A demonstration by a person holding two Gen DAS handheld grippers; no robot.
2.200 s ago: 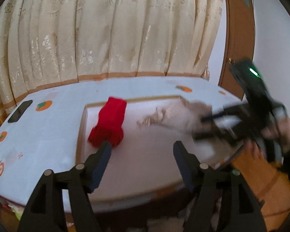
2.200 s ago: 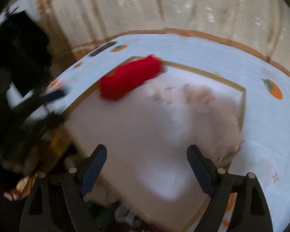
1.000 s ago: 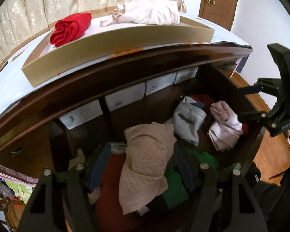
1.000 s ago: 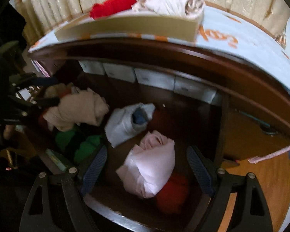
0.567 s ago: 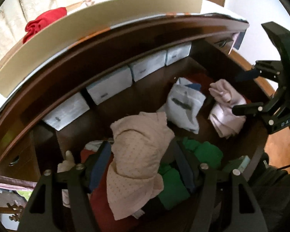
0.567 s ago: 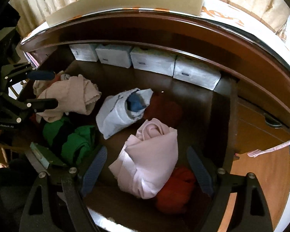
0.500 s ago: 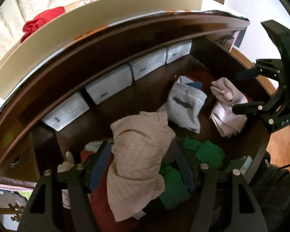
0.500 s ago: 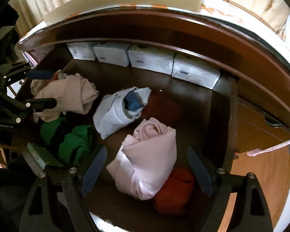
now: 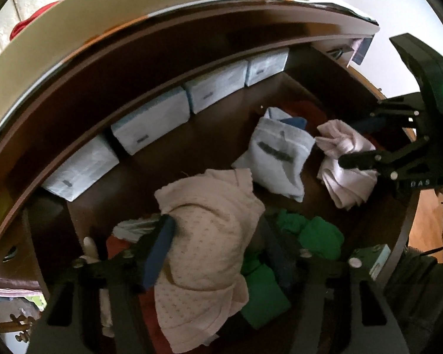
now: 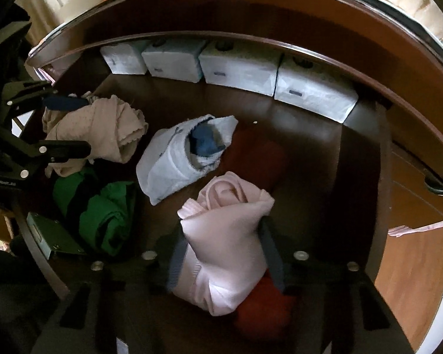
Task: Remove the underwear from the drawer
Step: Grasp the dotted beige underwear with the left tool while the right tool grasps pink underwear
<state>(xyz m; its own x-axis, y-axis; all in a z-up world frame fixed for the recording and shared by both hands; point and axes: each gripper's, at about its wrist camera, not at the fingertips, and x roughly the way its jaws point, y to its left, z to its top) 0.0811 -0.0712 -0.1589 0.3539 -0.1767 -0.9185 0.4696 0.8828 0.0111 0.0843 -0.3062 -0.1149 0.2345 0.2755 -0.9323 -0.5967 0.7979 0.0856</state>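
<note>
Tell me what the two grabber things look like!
Both are black and bony-looking. The left gripper has dark blue pads on its jaws and silver screws. The right gripper has grey-blue pads and round silver bolts. Seen from the left camera, the right one carries a green light and small white letters.

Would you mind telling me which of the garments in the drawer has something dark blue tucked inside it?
The white folded garment in the middle of the drawer; a dark blue piece shows in its open end. The beige, pale pink and green bundles around it show none.
</note>
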